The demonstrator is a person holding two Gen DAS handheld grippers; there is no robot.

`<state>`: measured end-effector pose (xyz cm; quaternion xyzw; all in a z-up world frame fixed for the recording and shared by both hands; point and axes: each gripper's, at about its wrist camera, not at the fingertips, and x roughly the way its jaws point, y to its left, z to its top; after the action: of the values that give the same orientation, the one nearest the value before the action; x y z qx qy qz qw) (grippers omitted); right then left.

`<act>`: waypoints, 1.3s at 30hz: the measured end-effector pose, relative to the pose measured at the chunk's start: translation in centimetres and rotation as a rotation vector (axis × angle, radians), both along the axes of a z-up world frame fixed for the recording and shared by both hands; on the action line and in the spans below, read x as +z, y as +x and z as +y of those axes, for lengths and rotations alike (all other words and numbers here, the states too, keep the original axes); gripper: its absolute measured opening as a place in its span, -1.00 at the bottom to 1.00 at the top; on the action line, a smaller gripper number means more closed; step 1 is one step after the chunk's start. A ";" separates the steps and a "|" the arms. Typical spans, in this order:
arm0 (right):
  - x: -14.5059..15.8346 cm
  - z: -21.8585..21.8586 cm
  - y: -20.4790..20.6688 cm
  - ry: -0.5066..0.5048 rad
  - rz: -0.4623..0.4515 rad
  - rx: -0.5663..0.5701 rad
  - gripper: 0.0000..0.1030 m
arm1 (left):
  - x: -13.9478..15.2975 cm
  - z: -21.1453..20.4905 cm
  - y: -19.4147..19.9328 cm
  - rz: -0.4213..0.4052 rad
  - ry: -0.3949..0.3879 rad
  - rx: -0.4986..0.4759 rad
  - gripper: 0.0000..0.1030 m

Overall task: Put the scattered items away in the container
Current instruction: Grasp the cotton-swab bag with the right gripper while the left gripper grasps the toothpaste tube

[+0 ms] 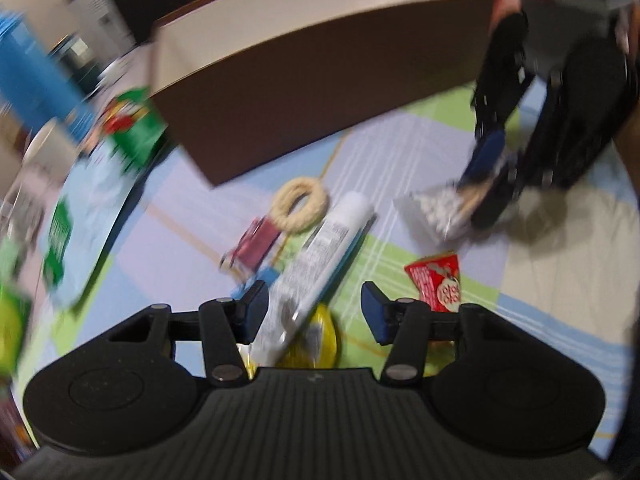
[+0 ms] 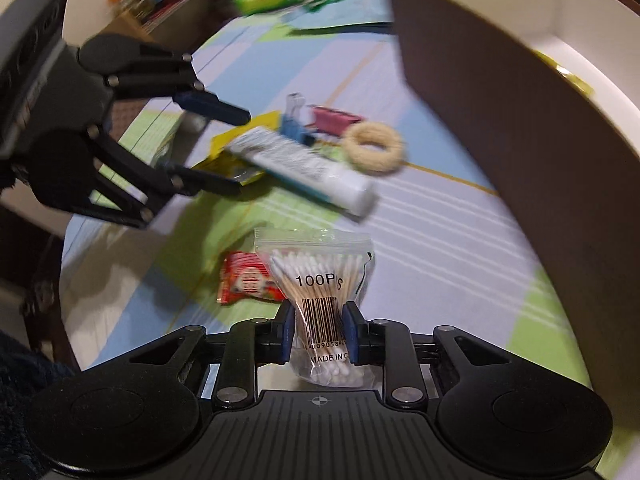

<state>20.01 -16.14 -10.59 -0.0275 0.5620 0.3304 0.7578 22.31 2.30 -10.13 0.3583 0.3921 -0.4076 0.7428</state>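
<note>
My left gripper (image 1: 316,308) is open, its fingers either side of the lower end of a white tube (image 1: 320,248) that lies across a yellow packet (image 1: 320,340). Beyond the tube lie a cream ring (image 1: 300,204) and a maroon binder clip (image 1: 256,240); a red packet (image 1: 436,284) is to the right. My right gripper (image 2: 318,328) is shut on a clear bag of cotton swabs (image 2: 324,292), held just above the cloth. The brown box (image 2: 500,100) with a white inside stands to its right. The left gripper (image 2: 208,144) also shows in the right wrist view, over the tube (image 2: 304,164).
A checked cloth (image 1: 400,152) covers the table. A blue can (image 1: 36,80) and green packets (image 1: 136,120) crowd the left side beside the box (image 1: 300,92). A blue clip (image 2: 294,120) lies next to the pink one (image 2: 332,118). Something yellow (image 2: 568,72) lies inside the box.
</note>
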 end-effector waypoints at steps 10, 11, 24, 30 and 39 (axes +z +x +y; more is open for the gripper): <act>0.3 -4.7 -0.6 0.012 0.033 -0.179 -0.52 | -3.6 -3.4 3.6 0.082 0.125 -0.243 0.05; 0.3 -4.8 -0.6 0.013 0.036 -0.185 -0.52 | -3.6 -3.4 3.9 0.105 0.125 -0.248 0.04; 1.0 -5.0 -2.6 0.033 0.035 -0.209 -0.52 | -0.9 -1.1 -0.4 0.143 0.022 -0.086 -0.60; 2.2 -4.1 -3.8 -0.001 0.023 -0.176 -0.52 | 1.7 1.3 -1.5 0.165 -0.022 0.107 -0.64; 4.7 -3.9 -6.0 0.010 -0.045 -0.149 -0.52 | 4.1 3.0 -4.4 0.086 0.028 0.215 -0.64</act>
<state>13.97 -20.06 -5.85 0.0110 0.5435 0.2751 0.7930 17.90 5.31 -6.07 0.3069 0.4653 -0.3351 0.7596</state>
